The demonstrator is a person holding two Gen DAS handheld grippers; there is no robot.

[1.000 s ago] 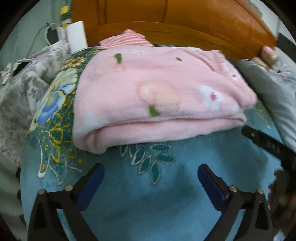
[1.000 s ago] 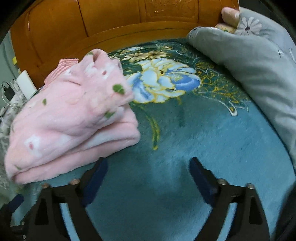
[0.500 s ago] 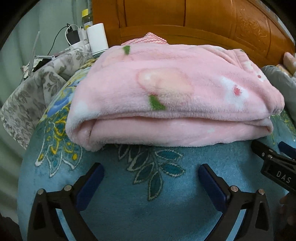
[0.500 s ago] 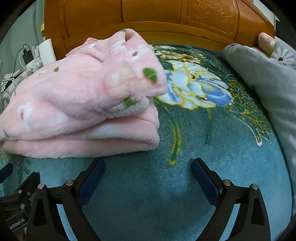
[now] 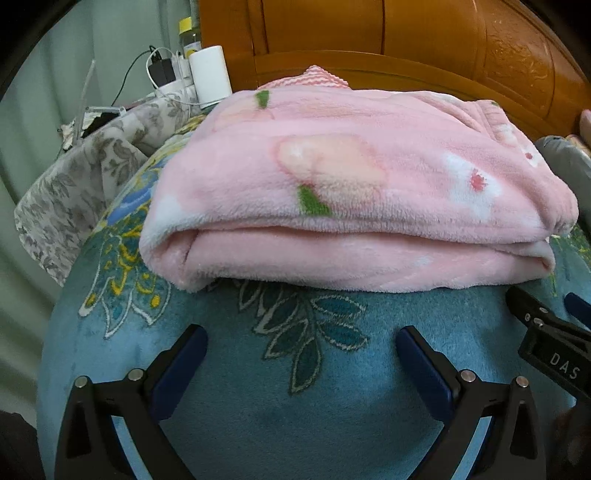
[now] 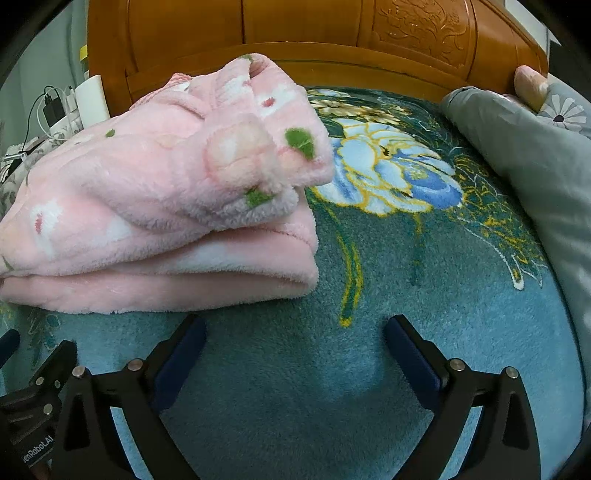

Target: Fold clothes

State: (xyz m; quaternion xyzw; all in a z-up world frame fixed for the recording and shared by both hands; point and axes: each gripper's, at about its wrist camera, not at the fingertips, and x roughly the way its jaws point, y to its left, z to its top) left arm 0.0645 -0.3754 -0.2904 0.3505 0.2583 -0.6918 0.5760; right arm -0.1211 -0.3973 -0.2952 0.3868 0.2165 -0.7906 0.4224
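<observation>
From the left wrist: left gripper (image 5: 301, 363) spread wide, blue-padded fingers (image 5: 181, 363) empty, poised above the teal floral blanket (image 5: 295, 417) with nothing between them. Just beyond the fingertips, a folded pink fleece garment (image 5: 347, 199) printed with peaches, green leaves and white flowers, lying flat in stacked layers on the blanket, its rounded fold edge facing the camera and its far side near the wooden headboard (image 5: 388, 40). Behind that garment, a strip of pink-and-white striped fabric (image 5: 321, 75) peeking up. At the left edge of the bed, a grey leaf-patterned cloth (image 5: 74, 192) draped down, with a white cylinder (image 5: 210, 75), a charger with cables (image 5: 160, 70) and a yellow-capped bottle (image 5: 188, 35) behind it. At the right border, part of the right gripper (image 5: 546, 339), close beside the garment's right end. From the right wrist: right gripper (image 6: 295, 354) likewise spread, blue pads (image 6: 410, 354) clear of any cloth, hovering over bare blanket (image 6: 369, 369) with its left finger just in front of the garment's near edge. Pink fleece garment (image 6: 155, 206) to the left of centre, top layer bunched and rumpled at its right end, resting beside a large blue-and-white flower woven into the blanket. Grey quilt (image 6: 535, 158) heaped along the right edge of the bed, headboard (image 6: 295, 33) across the top. Left gripper body (image 6: 33, 398) showing in the lower left corner.
</observation>
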